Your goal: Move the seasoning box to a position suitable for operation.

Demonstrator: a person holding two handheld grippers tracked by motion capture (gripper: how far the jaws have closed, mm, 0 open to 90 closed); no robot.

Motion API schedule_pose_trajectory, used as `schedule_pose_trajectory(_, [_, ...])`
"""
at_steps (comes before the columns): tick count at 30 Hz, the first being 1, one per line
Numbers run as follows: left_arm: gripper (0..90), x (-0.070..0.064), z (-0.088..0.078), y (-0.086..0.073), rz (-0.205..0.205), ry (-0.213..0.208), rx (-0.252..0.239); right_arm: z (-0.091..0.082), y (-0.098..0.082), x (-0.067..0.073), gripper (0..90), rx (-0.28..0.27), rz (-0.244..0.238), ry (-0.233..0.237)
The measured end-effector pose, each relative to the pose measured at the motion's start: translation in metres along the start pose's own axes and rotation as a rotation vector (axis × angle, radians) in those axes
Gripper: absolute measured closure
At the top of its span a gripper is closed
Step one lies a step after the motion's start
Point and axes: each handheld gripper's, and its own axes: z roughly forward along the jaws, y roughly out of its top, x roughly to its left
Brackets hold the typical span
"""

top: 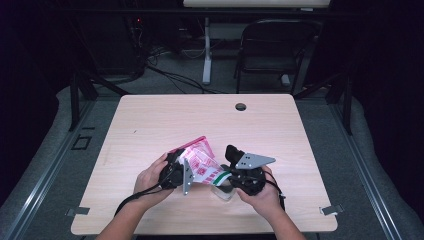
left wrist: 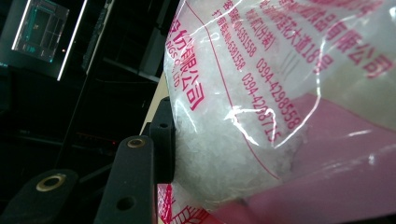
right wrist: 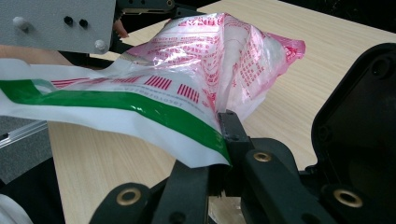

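Overhead, the high view shows both hands over the near half of the table (top: 150, 120), holding a plastic bag (top: 202, 160) between them, above the wood. Left gripper (top: 181, 167) clamps the bag's left side; its own view adds a pad pressed into the white-filled, red-printed bag (left wrist: 243, 107). Right gripper (top: 231, 175) is clamped tight on the bag's flat end with the green stripe; its own view shows that stripe (right wrist: 140, 105) pinched right at the jaws. A small clear piece (top: 223, 192) lies under the right gripper. A chair (top: 272, 47) stands beyond the far edge, a round hole (top: 240, 106) sits near that edge.
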Motion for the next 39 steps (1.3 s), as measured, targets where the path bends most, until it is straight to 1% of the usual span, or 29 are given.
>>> schedule_pose_trajectory(2, [60.3, 0.000, 0.000, 0.000, -0.003, -0.004, 0.001, 0.000, 0.000, 0.000, 89.8, 0.000, 0.000, -0.002])
schedule_pose_trajectory(6, [60.3, 0.000, 0.000, 0.000, 0.005, -0.001, 0.002, 0.000, 0.000, 0.000, 89.8, 0.001, 0.000, 0.000])
schedule_pose_trajectory(7, [60.3, 0.001, -0.001, 0.000, 0.003, -0.003, 0.001, 0.000, 0.001, 0.000, 89.8, 0.007, -0.002, -0.001])
schedule_pose_trajectory(8, [60.3, 0.001, 0.000, 0.000, -0.011, -0.002, -0.008, -0.001, 0.002, 0.000, 89.8, 0.004, -0.001, -0.001])
schedule_pose_trajectory(9, [60.3, 0.002, -0.001, 0.001, -0.013, -0.004, -0.006, -0.001, 0.004, 0.001, 89.8, 0.007, 0.000, -0.004])
schedule_pose_trajectory(10, [60.3, 0.004, -0.002, 0.001, -0.001, 0.001, 0.002, -0.001, 0.005, 0.001, 89.8, 0.011, -0.002, -0.004])
schedule_pose_trajectory(11, [60.3, 0.004, -0.002, 0.001, -0.017, 0.003, -0.007, -0.002, 0.007, 0.001, 89.8, 0.013, -0.002, -0.003])
schedule_pose_trajectory(14, [60.4, 0.005, -0.004, 0.001, -0.017, 0.010, -0.009, -0.003, 0.011, 0.002, 89.8, 0.016, -0.006, -0.006])
schedule_pose_trajectory(16, [60.4, 0.006, -0.006, 0.002, 0.005, 0.009, 0.000, -0.003, 0.010, 0.004, 89.8, 0.016, -0.008, -0.004])
schedule_pose_trajectory(18, [60.4, 0.006, -0.007, 0.003, 0.007, 0.006, -0.002, -0.005, 0.010, 0.005, 89.8, 0.013, -0.009, -0.006])
schedule_pose_trajectory(22, [60.4, 0.005, -0.008, 0.005, 0.024, 0.010, 0.004, -0.006, 0.005, 0.006, 89.8, -0.006, 0.000, -0.011])
schedule_pose_trajectory(23, [60.4, 0.005, -0.007, 0.005, 0.027, 0.010, 0.006, -0.006, 0.004, 0.006, 89.8, -0.005, -0.007, -0.015])
schedule_pose_trajectory(26, [60.5, 0.004, -0.006, 0.003, 0.017, 0.002, 0.001, -0.005, 0.004, 0.006, 89.8, -0.002, -0.010, -0.017])
schedule_pose_trajectory(27, [60.5, 0.004, -0.006, 0.002, 0.024, 0.003, 0.004, -0.005, 0.004, 0.006, 89.8, 0.000, -0.011, -0.018])
schedule_pose_trajectory(29, [60.5, 0.004, -0.007, 0.001, 0.018, 0.000, 0.006, -0.003, 0.004, 0.008, 89.8, -0.001, -0.014, -0.020])
schedule_pose_trajectory(36, [60.5, 0.003, -0.009, 0.002, 0.031, 0.005, 0.008, -0.003, 0.002, 0.011, 89.8, -0.004, -0.029, -0.020])
schedule_pose_trajectory(39, [60.5, 0.002, -0.010, 0.003, 0.048, 0.011, 0.016, -0.003, 0.000, 0.011, 89.8, -0.010, -0.025, -0.019])
